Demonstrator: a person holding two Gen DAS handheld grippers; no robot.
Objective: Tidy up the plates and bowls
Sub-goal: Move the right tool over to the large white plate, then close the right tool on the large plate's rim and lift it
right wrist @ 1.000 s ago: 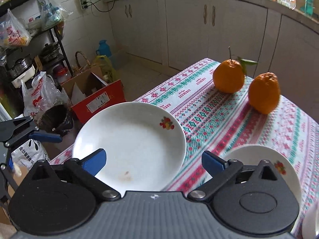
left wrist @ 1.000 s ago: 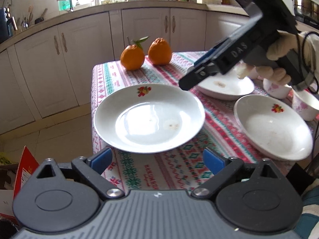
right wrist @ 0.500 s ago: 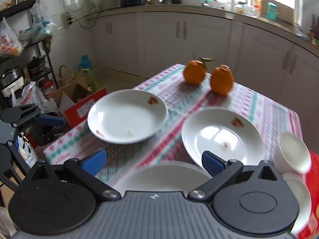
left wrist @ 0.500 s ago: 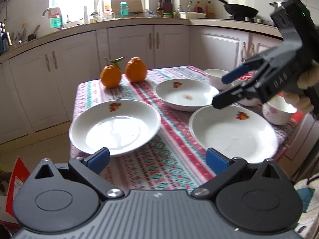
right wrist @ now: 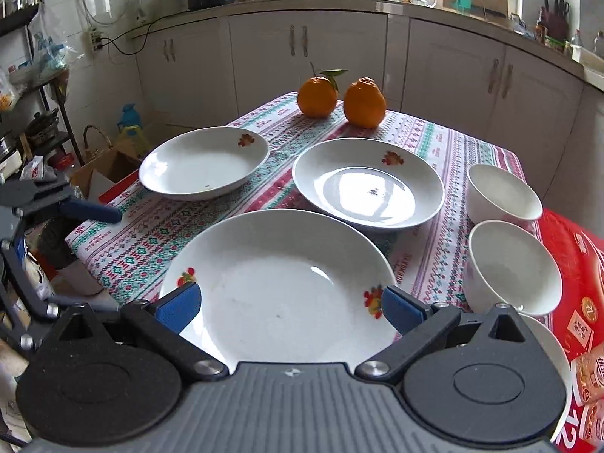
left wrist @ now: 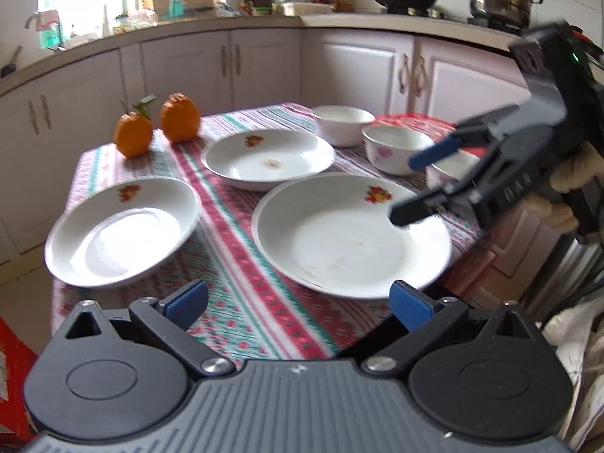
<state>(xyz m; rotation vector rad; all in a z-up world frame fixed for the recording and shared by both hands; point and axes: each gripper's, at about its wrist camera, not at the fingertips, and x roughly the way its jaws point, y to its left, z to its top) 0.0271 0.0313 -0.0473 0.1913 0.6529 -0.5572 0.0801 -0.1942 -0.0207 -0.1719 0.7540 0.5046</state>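
Three white plates with a small fruit print lie on the patterned tablecloth: a near plate [right wrist: 287, 283], a far middle plate [right wrist: 368, 183] and a left plate [right wrist: 204, 162]. In the left wrist view they are the near plate [left wrist: 347, 234], the far plate [left wrist: 268, 158] and the left plate [left wrist: 120, 230]. Three white bowls [right wrist: 502, 192] [right wrist: 509, 264] [left wrist: 343, 122] stand at the right. My left gripper [left wrist: 298, 300] is open and empty at the table's front edge. My right gripper [right wrist: 290, 307] is open and empty above the near plate's rim; it also shows in the left wrist view [left wrist: 426, 185].
Two oranges [right wrist: 317, 96] [right wrist: 364, 102] sit at the table's far end. A red printed box [right wrist: 581, 264] lies under the bowls at the right. Kitchen cabinets [right wrist: 302, 64] stand behind the table. A cardboard box [right wrist: 109, 166] and bags are on the floor at the left.
Both grippers have pulled back from the table, so all three plates and the bowls come into view. Both stay open and empty. The plates have not moved.
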